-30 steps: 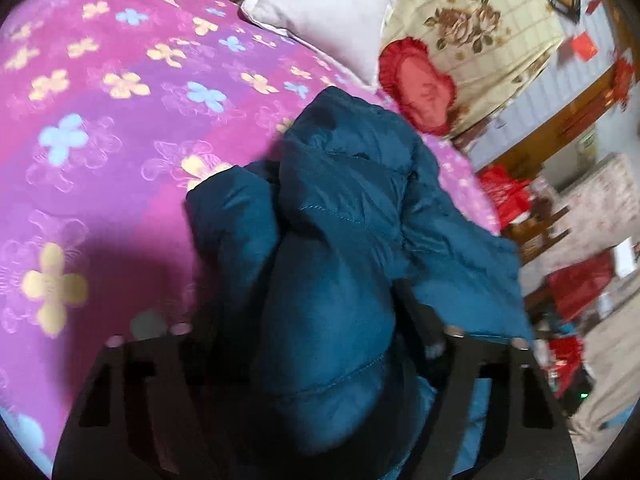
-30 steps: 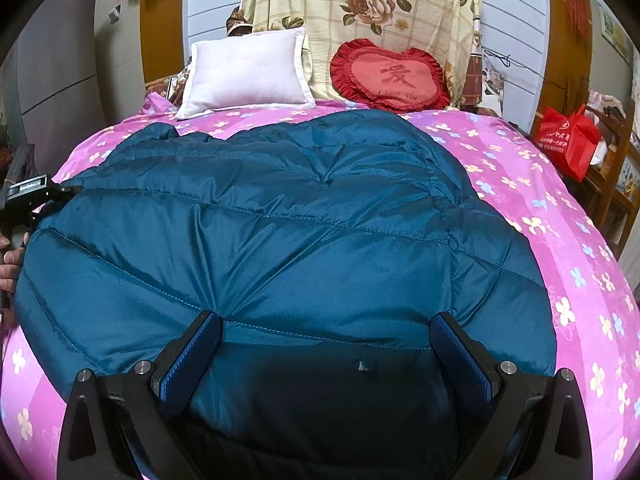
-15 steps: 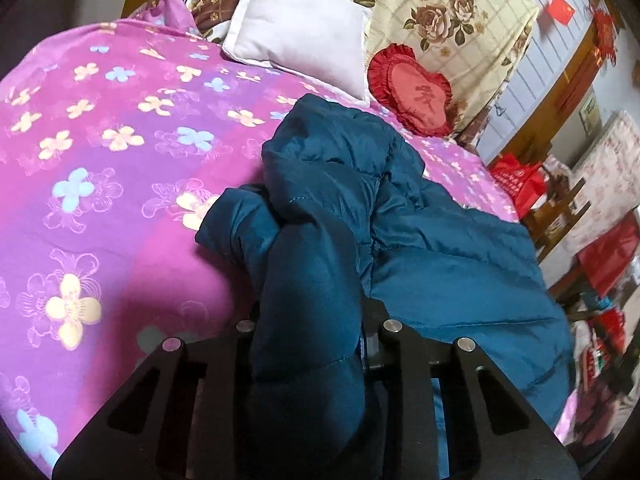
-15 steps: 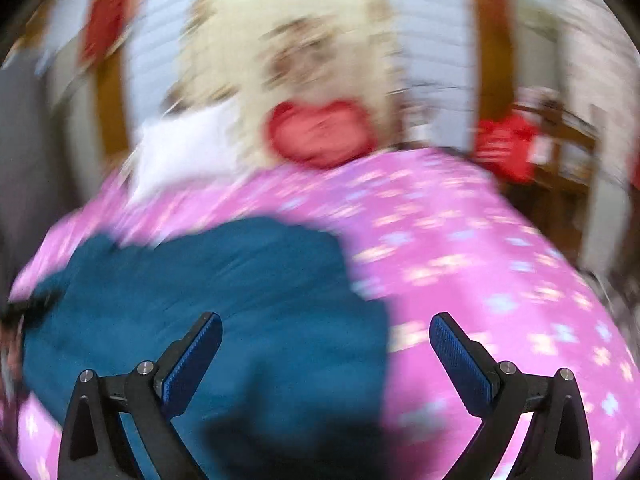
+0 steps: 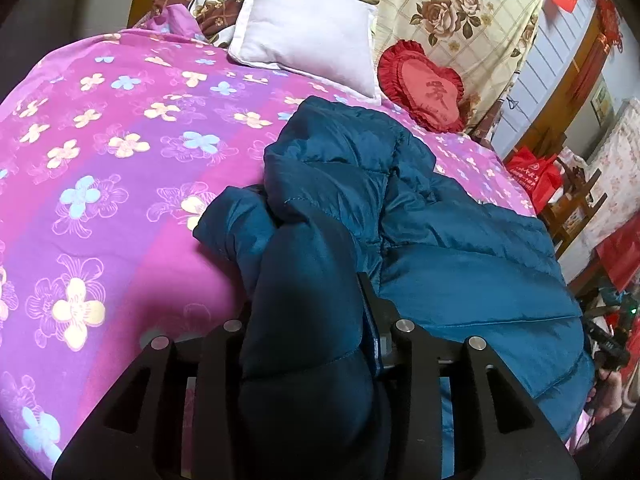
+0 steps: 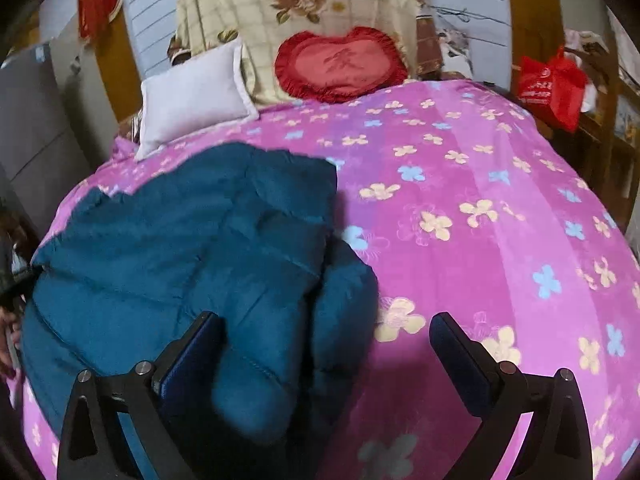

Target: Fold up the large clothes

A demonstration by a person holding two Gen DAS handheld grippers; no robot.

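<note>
Two grippers work over one teal padded jacket (image 5: 432,240) that lies on the pink flowered bedspread (image 5: 100,160), and the coming move turns on which of them already has cloth. The left gripper (image 5: 312,320) does: its jaws are narrowed around a thick roll of the jacket, probably a sleeve, which fills the gap at the bottom centre of the left wrist view; they have just been easing a little wider after a tighter squeeze, with the roll between them. From there the garment's long axis runs up and to the right of that frame, toward the lower right edge.

In the right wrist view the jacket (image 6: 180,248) fills the lower left, and the right gripper (image 6: 324,344) hangs with jaws wide apart, holding nothing. A bulging fold sits just inside its left finger (image 6: 192,344); bare bedspread (image 6: 480,200) lies under the right one. So the right hand is free, and the nearest cloth lies to its left.

Nothing stands in the way on the bed. A white pillow (image 5: 308,28) and red heart cushion (image 5: 424,88) lean at the headboard, well apart from the jacket; a red bag (image 6: 552,88) hangs off the upper right
</note>
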